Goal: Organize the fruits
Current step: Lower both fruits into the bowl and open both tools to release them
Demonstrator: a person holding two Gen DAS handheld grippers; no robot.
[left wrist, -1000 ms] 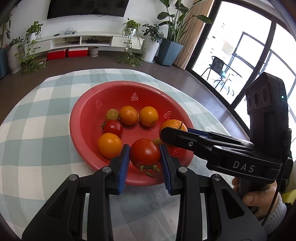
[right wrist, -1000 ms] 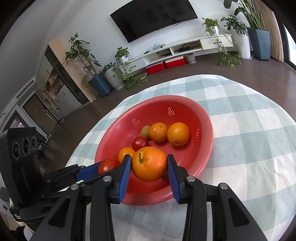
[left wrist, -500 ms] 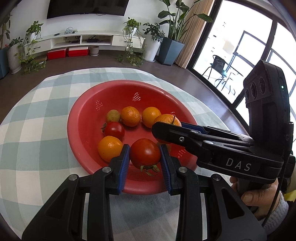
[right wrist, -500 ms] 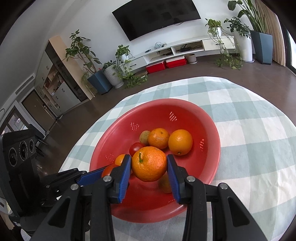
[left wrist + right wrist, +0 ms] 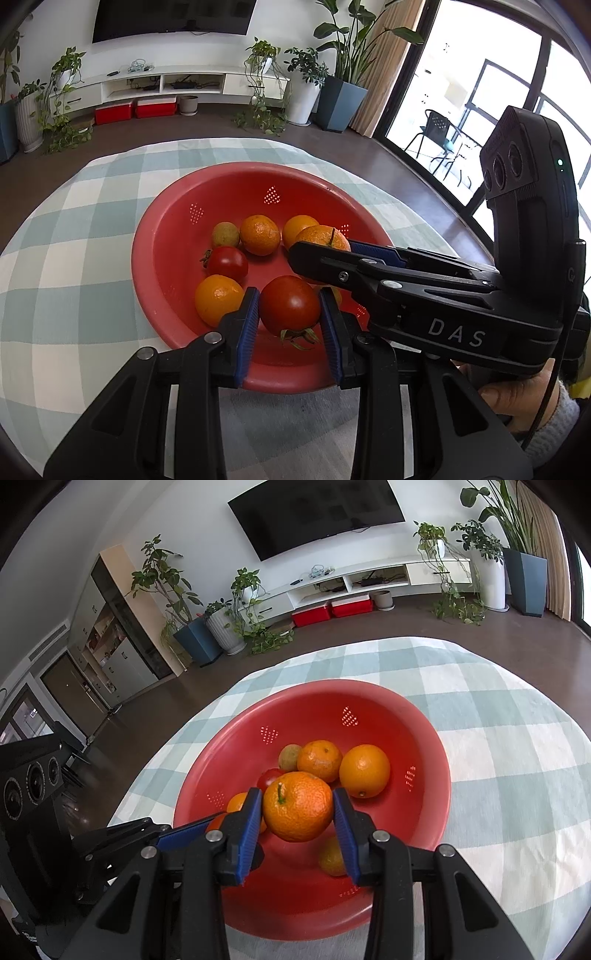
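- Red plastic all round: the colander (image 5: 162, 236) sits on the checked tablecloth (image 5: 74, 236), toward its near edge, and both my claws hang over its near rim.
- My left gripper (image 5: 288, 314) is clamped on a tomato (image 5: 289, 304), blue pads on its two flanks and the stalk end turned toward me, so I judge the grip runs across the widest, firmest part.
- My right gripper (image 5: 298, 808) is closed round a tangerine (image 5: 298, 805), its stem facing the camera; it hangs clear of the fruit below, above the colander's near half.
- In the bottom lie another tomato (image 5: 227, 263), a greenish fruit (image 5: 225, 235) and three oranges (image 5: 259, 235), clustered at the middle where the walls slope down.
- One small orange fruit (image 5: 332, 856) sits just under my right claw.
- Holding one fruit per claw suggests sorting by kind, tomato apart from citrus; where they go I cannot tell, since no second container shows.
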